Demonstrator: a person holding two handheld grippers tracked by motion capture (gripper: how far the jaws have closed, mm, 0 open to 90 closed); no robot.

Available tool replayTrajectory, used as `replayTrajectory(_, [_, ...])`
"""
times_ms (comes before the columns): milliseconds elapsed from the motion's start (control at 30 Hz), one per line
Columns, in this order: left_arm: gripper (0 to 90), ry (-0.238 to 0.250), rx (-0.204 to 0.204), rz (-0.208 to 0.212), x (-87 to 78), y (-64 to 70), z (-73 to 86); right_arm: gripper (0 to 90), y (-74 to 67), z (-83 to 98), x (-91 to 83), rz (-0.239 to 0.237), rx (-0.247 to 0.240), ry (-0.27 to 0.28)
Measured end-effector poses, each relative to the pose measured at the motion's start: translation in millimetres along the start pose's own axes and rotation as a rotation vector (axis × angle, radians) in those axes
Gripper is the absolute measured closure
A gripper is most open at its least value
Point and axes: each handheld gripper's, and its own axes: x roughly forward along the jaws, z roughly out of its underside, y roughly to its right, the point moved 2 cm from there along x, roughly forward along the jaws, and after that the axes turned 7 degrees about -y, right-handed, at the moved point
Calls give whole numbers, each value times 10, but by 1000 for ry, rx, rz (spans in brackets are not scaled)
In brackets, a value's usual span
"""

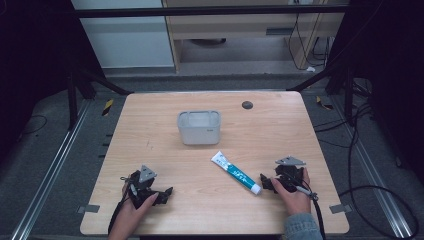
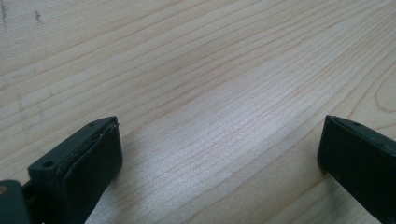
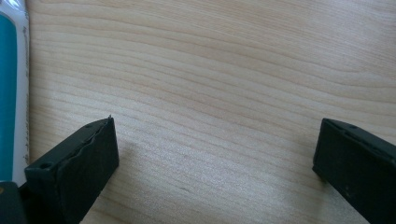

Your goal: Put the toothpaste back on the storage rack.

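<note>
Resting on the counter (image 1: 165, 145), right claw (image 1: 265, 182) spread wide, just beside the tube (image 1: 235, 172) cap. Left claw (image 1: 165, 194) likewise wide, gripping nothing. Tub (image 1: 199, 127) farther back, well apart.

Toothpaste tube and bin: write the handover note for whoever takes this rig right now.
Left tongs: open, empty, resting low on the light wooden table at its near left.
Right tongs: open, empty, near right, tips just short of the tube's cap end.
White and teal toothpaste tube: lying flat on the table, diagonal, in front of the bin and apart from it.
Grey square plastic bin: upright at table centre, looks empty.
Done: nothing gripped or moved so far, as things lie.
Left: probably grip the tube with the right tongs and put it in the bin.
</note>
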Motion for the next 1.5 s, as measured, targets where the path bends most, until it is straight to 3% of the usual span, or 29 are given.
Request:
replayTrajectory(133, [0, 0, 0, 0, 0, 0, 0, 23, -4, 3, -6, -1, 7, 3])
replayTrajectory(267, [0, 0, 0, 0, 0, 0, 0, 152, -5, 2, -59, -9, 22, 31])
replayTrajectory(467, [0, 0, 1, 1, -1, -2, 0, 255, -94, -96, -223, -21, -22, 131])
replayTrajectory(633, [0, 0, -3, -3, 1, 3, -3, 338, -234, -231, -395, -31, -87, 155])
replayTrajectory(733, [0, 0, -3, -3, 1, 3, -3, 354, -316, -291, -433, -59, -82, 136])
replayTrajectory(1033, [0, 2, -13, -8, 8, 12, -11, 390, -533, -443, -428, -109, -137, 56])
replayTrajectory(1500, [0, 2, -29, -20, 44, 29, -58, 413, -864, -746, -371, -123, -238, -91])
